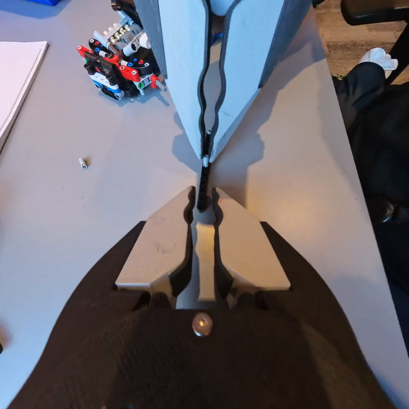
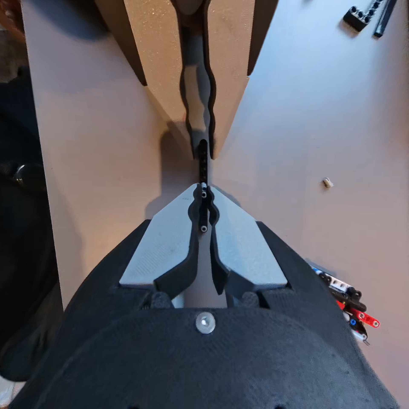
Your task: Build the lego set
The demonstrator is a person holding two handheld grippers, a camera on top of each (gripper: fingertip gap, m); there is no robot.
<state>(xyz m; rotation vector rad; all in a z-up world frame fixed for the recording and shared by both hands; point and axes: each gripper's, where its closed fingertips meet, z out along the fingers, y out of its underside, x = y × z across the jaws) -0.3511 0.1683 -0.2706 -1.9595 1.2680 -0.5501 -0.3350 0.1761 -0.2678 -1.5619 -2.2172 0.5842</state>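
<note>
My right gripper [image 2: 204, 188]: pinching a black beam [image 1: 202, 190] with pale pins, held above the grey table [image 1: 110, 177]. My left gripper [image 1: 202, 190]: parted, straddling the beam's far end. Part-built model [image 1: 117, 66], loose pin [image 1: 83, 163]: on table.

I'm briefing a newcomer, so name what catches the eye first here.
Dead centre, the two grippers meet tip to tip over the grey table: the right gripper is shut on a long black beam, whose far end sits between the left gripper fingertips. Behind, left, stands a colourful half-built lego model.
</note>
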